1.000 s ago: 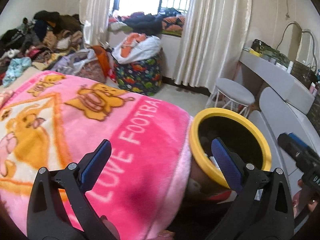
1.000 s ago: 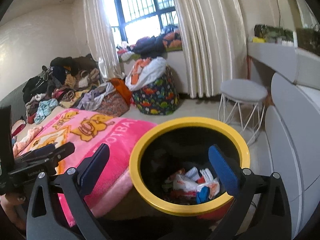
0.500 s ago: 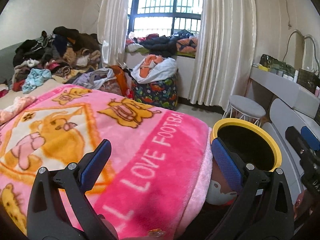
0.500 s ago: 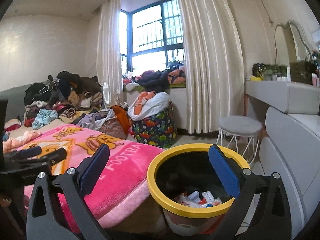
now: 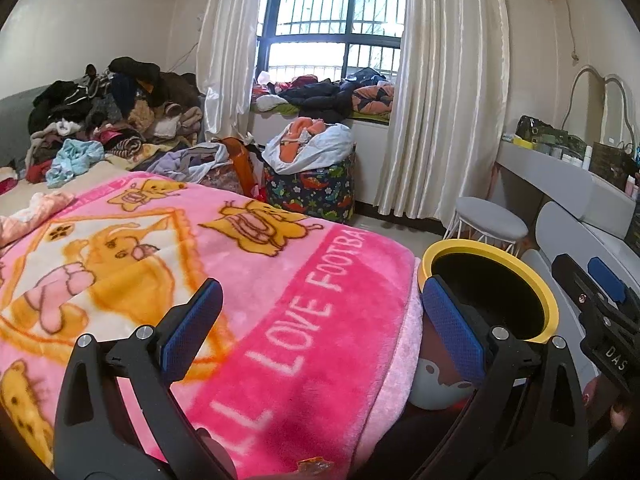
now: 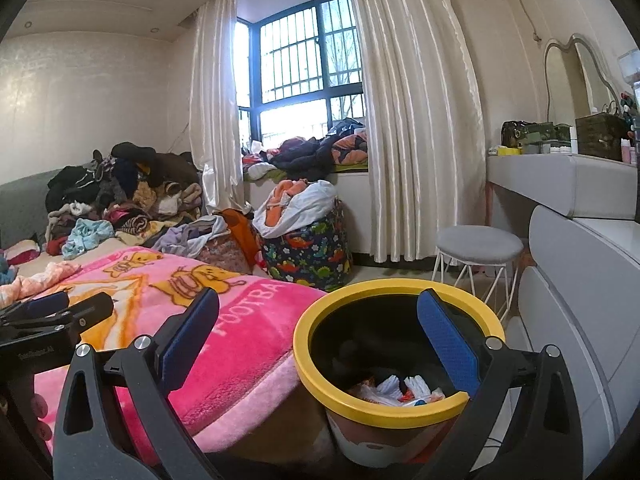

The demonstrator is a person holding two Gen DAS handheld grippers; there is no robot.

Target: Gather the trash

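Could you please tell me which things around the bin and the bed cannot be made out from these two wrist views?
- Trash bin contents: right wrist view shows only crumpled wrappers; the bin's near rim hides the rest. In the left wrist view its inside is black shadow.
- Orange scrap on the pink blanket: cut off by the bottom edge, left wrist view.
- Items on the dressing table: too small to identify.
- Floor beside the bed: hidden by blanket and bin.

Bed [image 5: 92, 168] and floor [image 6: 404, 272], and what rests on them

A pink cartoon blanket [image 5: 224, 280] covers the bed's near end; a heap of clothes [image 5: 116, 112] lies at its far end; on the floor stand a yellow-rimmed bin [image 6: 396, 404] just beside the bed, a grey stool [image 6: 478, 248] and a dinosaur-print bag [image 6: 308, 252] near the curtain.
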